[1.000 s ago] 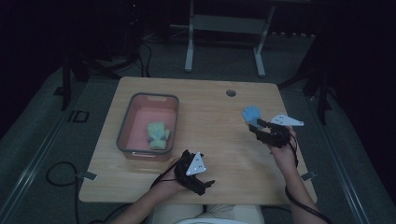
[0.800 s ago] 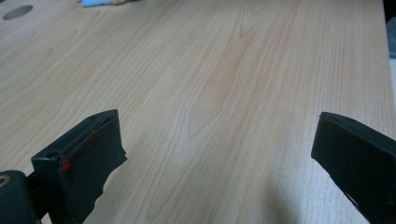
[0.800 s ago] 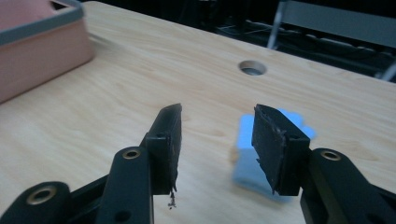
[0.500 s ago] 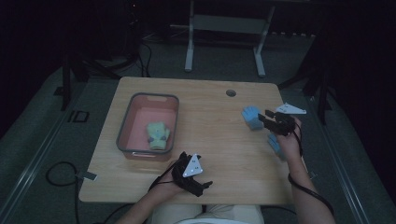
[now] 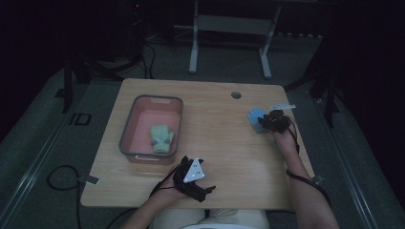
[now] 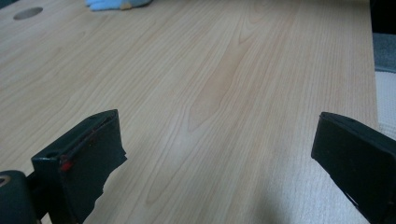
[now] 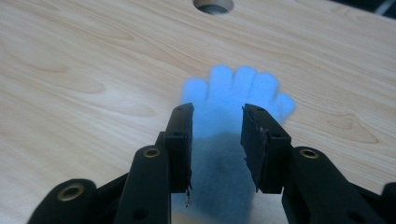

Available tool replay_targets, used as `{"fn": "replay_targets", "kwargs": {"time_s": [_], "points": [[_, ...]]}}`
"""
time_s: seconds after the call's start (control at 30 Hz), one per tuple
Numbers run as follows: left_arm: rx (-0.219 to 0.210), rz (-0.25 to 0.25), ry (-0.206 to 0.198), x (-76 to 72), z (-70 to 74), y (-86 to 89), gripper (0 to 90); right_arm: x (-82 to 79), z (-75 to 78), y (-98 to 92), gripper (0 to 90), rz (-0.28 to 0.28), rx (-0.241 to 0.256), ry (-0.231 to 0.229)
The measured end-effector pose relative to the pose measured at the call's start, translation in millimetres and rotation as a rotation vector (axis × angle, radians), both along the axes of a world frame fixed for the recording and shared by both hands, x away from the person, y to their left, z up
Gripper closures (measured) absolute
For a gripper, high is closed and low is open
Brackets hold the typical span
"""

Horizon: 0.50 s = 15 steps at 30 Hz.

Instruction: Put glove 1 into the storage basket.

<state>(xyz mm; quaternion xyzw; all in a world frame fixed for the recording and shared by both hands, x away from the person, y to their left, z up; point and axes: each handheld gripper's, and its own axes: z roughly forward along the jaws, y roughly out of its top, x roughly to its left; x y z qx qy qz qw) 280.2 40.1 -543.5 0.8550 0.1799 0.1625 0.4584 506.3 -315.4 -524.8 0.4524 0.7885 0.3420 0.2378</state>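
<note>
Right gripper (image 7: 217, 135) over blue glove (image 7: 238, 93), jaws partly apart astride it; contact hard to judge. Glove's cuff hidden beneath. Left gripper (image 6: 219, 154) wide apart above bare counter (image 6: 210, 70).

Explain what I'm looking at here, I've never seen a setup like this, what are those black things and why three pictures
A person sits at a wooden table, holding hand-operated tongs in each hand. The high view looks down from above; the other two come from cameras riding on each tool. The left tongs rest near the table's front edge, jaws wide open, nothing between them. The right tongs hover over a blue glove lying flat, jaws partly open on either side of its cuff; whether they touch it is unclear. A tub on the left holds a green glove.
</note>
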Motion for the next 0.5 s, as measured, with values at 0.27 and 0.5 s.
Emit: {"fn": "replay_targets", "kwargs": {"time_s": [0.27, 0.5], "points": [[0.004, 0.008, 0.018, 3.6, -2.8, 2.4, 2.0, 13.3, -18.2, 2.3, 64.3, 0.009, -0.048, 0.037], [0.007, 0.002, 0.024, 3.1, -4.0, 1.2, 2.0, 16.0, -23.0, 3.9, 77.9, -0.005, -0.038, 0.064]]}}
